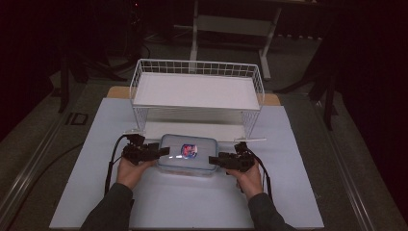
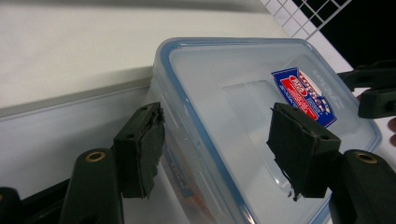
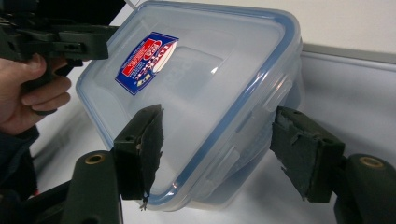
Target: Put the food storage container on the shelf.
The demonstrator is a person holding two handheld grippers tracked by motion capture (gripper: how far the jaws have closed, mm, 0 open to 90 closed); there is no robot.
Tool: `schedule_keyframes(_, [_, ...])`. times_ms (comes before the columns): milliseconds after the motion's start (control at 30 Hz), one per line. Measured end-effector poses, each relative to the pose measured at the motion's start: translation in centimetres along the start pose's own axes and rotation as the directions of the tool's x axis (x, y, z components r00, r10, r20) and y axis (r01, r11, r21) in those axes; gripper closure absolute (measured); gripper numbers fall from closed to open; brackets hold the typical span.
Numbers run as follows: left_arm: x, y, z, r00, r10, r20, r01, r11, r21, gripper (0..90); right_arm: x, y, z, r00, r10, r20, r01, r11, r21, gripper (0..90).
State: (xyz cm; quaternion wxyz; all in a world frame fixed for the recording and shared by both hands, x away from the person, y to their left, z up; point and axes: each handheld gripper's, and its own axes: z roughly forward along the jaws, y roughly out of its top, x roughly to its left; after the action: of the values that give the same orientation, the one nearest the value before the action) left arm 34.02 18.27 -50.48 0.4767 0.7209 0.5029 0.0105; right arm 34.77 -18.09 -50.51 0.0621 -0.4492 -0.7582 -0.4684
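Sitting between both grippers, clear lidded box (image 1: 187,154), left gripper (image 1: 163,151) and right gripper (image 1: 214,160) open at its ends

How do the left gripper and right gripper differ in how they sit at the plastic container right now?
The left gripper reaches the plastic container at its left end, the right gripper at its right end. In its own view the left gripper straddles the rim nearer the red-and-blue label; the right gripper straddles a corner by a side latch. Both stand open, one jaw over the lid, pads not pressing.

- A white wire rack (image 1: 197,91) is set at the table's (image 1: 96,159) far side.
- A grey frame (image 1: 231,24) is seen on the floor beyond.
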Motion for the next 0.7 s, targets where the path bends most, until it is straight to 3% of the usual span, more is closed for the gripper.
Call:
schedule_keyframes(233, [0.1, 0.1, 0.2, 0.9994, -0.033, -0.015, 0.033, 0.9993, 0.019, 24.2, -0.5, -0.1, 0.2, 0.9988, 0.038, -0.030, -0.037, 0.999, 0.013, 29.0])
schedule_keyframes(267, [0.2, 0.0, 0.6, 0.9986, -0.050, 0.019, 0.049, 0.9981, 0.036, 22.9, -0.6, -0.1, 0.4, 0.9975, 0.047, -0.052, -0.045, 0.998, 0.034, 24.7])
schedule_keyframes(367, [0.4, 0.0, 0.9, 0.9960, -0.075, 0.049, 0.073, 0.9961, 0.050, 20.3, -0.7, -0.2, 1.0, 0.9938, 0.074, -0.083, -0.069, 0.996, 0.064, 21.4])
schedule_keyframes(400, [0.4, 0.0, 1.3, 0.9927, -0.094, 0.075, 0.090, 0.9943, 0.057, 20.3, -0.7, -0.3, 1.5, 0.9887, 0.112, -0.099, -0.104, 0.991, 0.083, 17.3])
schedule_keyframes(567, [0.6, -0.1, 1.5, 0.9874, -0.127, 0.094, 0.121, 0.9899, 0.074, 19.7, -1.1, -0.2, 1.1, 0.9846, 0.133, -0.114, -0.126, 0.990, 0.066, 25.7])
schedule_keyframes(600, [0.6, -0.1, 1.5, 0.9863, -0.134, 0.096, 0.127, 0.9889, 0.077, 20.1, -1.5, -0.3, 1.0, 0.9764, 0.169, -0.134, -0.161, 0.984, 0.073, 28.5])
schedule_keyframes(700, [0.6, -0.2, 1.4, 0.9819, -0.162, 0.097, 0.155, 0.9848, 0.078, 20.6, -1.8, -0.5, 0.9, 0.9698, 0.190, -0.153, -0.182, 0.981, 0.067, 31.1])
